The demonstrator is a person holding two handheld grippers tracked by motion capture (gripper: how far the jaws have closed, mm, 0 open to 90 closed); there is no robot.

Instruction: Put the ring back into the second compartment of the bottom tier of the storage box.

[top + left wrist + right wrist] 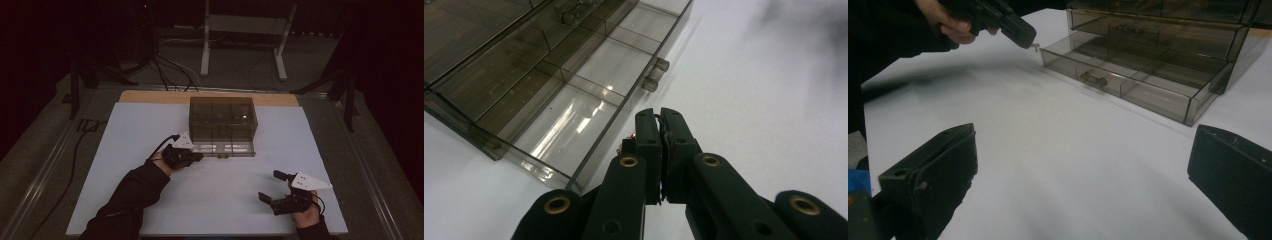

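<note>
A smoky clear drawer box (223,120) stands at the far middle of the white bench (125,150), its bottom drawer (223,148) pulled out toward the person. The left hand-held gripper (198,156) is clenched, jaws pressed together on nothing, just beside the drawer's front left corner. The right hand-held gripper (272,186) rests released, jaws wide apart, well apart from the box near the bench's near right edge.
</note>
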